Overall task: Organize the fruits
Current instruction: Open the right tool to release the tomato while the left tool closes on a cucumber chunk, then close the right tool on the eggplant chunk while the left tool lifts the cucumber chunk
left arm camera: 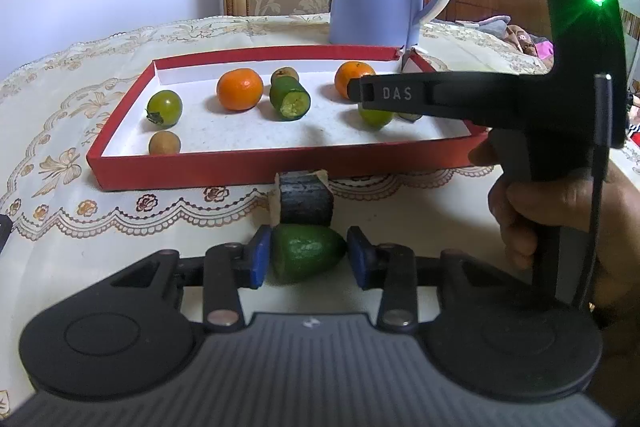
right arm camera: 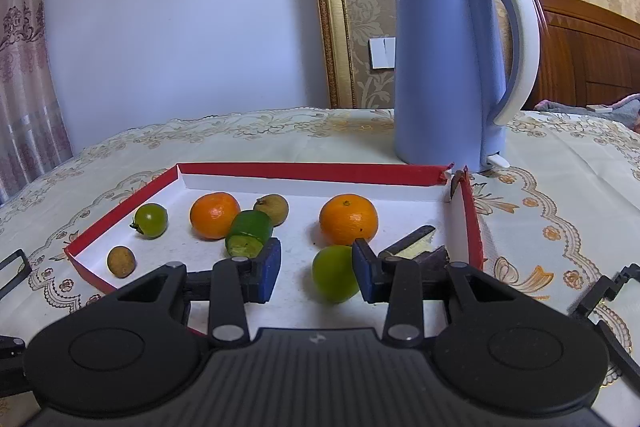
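- Now the left gripper (left arm camera: 307, 259) sat with fingers apart around an avocado piece (left arm camera: 306, 254) on the table (left arm camera: 120, 239), just before the red tray (left arm camera: 200, 167).
- Right gripper (right arm camera: 316, 267) hung open over the tray (right arm camera: 312, 171); a lime (right arm camera: 334, 273) lay between its fingers.

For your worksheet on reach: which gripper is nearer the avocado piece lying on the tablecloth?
Left. The left gripper straddles the avocado piece; the right gripper is over the red tray.
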